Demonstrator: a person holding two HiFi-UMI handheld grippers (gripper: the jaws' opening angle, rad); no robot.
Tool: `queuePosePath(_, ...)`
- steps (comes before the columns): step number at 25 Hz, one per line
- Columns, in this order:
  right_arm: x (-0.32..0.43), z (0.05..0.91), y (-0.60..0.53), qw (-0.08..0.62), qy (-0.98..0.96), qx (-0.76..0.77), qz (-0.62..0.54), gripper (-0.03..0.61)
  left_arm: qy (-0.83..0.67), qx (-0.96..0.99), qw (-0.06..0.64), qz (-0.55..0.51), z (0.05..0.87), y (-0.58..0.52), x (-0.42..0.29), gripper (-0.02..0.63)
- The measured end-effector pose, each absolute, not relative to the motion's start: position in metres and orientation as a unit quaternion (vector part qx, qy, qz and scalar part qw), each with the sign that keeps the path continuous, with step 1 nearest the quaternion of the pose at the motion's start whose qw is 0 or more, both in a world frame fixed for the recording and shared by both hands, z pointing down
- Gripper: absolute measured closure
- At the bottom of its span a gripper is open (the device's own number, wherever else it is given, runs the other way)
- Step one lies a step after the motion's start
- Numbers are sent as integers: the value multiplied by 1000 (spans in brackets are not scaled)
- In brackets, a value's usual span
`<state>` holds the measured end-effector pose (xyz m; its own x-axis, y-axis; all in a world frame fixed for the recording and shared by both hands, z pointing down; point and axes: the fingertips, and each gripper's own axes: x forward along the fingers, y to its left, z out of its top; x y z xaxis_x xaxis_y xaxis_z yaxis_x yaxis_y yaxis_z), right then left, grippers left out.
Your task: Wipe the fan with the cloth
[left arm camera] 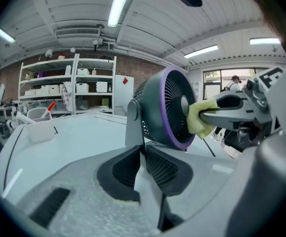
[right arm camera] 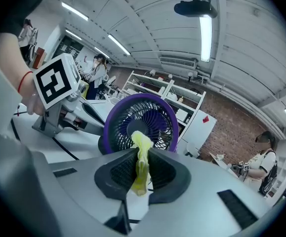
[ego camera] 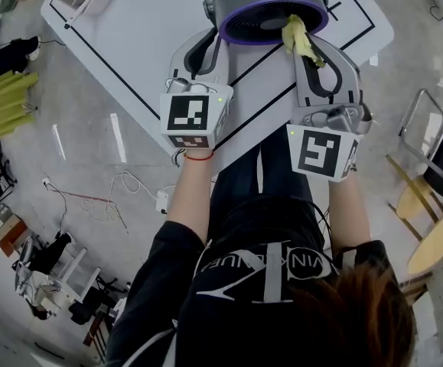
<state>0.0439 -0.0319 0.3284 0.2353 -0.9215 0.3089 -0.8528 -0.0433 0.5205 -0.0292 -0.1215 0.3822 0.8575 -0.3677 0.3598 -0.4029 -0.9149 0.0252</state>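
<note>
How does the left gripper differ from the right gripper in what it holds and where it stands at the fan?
The left gripper clamps the fan's grey side support; the right gripper clamps the yellow cloth. The left gripper sits at the fan's side; the right gripper faces its grille, cloth pressed on it. Both have jaws shut on something.

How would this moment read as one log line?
step: wiping | left gripper: shut on fan, at its stand | right gripper: shut on cloth | cloth: against front grille
</note>
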Motion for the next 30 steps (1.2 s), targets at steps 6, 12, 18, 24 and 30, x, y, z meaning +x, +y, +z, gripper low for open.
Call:
queuePosePath(6, 36, 321, -27, 303, -627, 715, -63, 537, -180, 964, 43, 190, 381, -122, -29, 560)
queuePosePath(12, 26, 306, -28, 281, -637, 714, -71, 537, -185, 964, 62, 178, 382, -122, -29, 562)
queuePosePath(18, -3, 277, -36, 257, -667, 691, -108, 537, -178, 967, 63, 172, 381, -120, -29, 562)
queuePosePath(24, -51, 253, -66, 255, -710, 638, -157, 537, -178, 968, 62, 166, 380, -117, -28, 563)
queuePosePath(30, -57, 246, -101, 319, -694, 628, -151, 537, -174, 969, 58, 164, 380, -116, -27, 563)
